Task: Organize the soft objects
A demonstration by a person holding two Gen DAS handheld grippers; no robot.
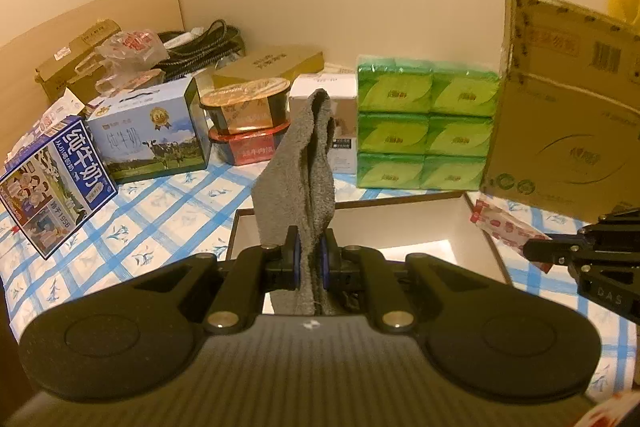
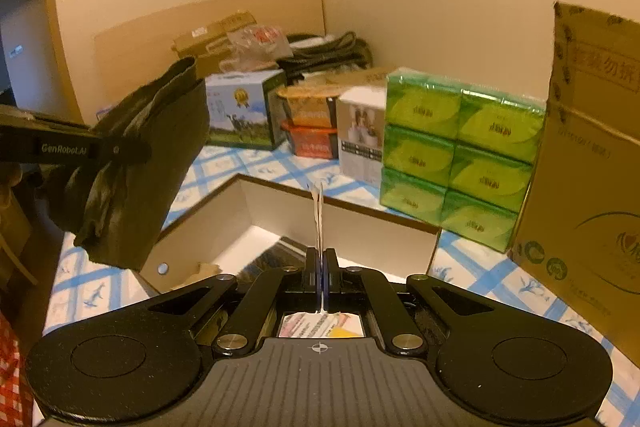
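Left hand-held gripper [image 1: 310, 255] clamped on grey sock [image 1: 304, 163] hanging long-axis vertical right over the open box [image 1: 404, 205] on desk [image 1: 168, 207], right hand-held gripper [image 2: 320, 267] pinching thin packet [image 2: 318, 215] beside, also above box.

An open box [image 1: 480, 223] sits on the surface [image 1: 168, 211]. Behind it stand the tissue packs [image 1: 426, 131]. Milk cartons [image 1: 150, 131] stand to their left, a big cardboard box [image 1: 560, 131] to their right.
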